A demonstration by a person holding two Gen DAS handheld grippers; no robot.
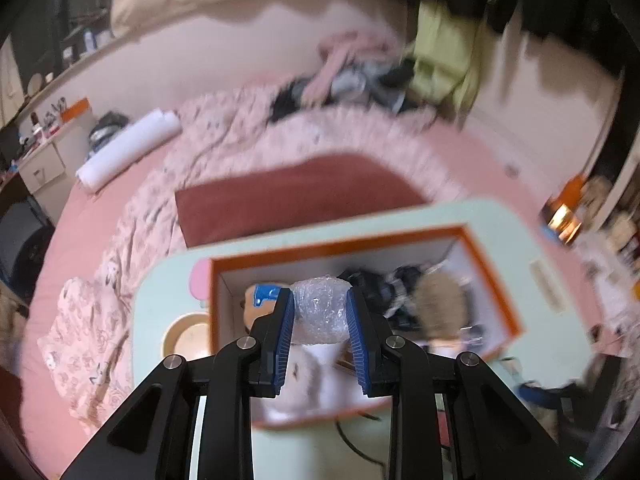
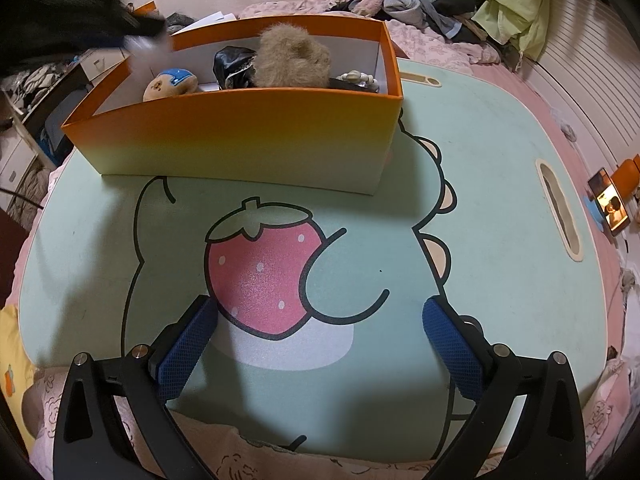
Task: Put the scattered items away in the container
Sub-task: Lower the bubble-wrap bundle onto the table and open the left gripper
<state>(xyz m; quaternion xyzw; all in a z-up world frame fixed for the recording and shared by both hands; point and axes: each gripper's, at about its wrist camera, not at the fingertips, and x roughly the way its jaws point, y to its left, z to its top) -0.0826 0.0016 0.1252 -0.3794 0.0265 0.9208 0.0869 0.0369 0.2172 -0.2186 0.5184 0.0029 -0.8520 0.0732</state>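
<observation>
My left gripper point(image 1: 320, 300) is shut on a wad of clear bubble wrap point(image 1: 320, 312) and holds it above the open orange box point(image 1: 340, 246). Inside the box lie a small bear plush with a blue cap point(image 1: 260, 300), a dark crumpled item point(image 1: 376, 284) and a tan furry toy point(image 1: 440, 304). In the right wrist view the orange box point(image 2: 240, 136) stands at the far side of the green cartoon tray table point(image 2: 500, 200), with the bear plush point(image 2: 172, 82) and the furry toy point(image 2: 292, 58) inside. My right gripper point(image 2: 320, 316) is open and empty over the strawberry print. The left arm point(image 2: 80, 12) shows blurred at top left.
The tray table sits on a pink bed with a floral quilt point(image 1: 100, 320). A heap of clothes point(image 2: 432, 0) lies behind the box. A lit phone on an orange stand point(image 2: 612, 200) is at the right. A white roll point(image 1: 128, 148) lies on the bed.
</observation>
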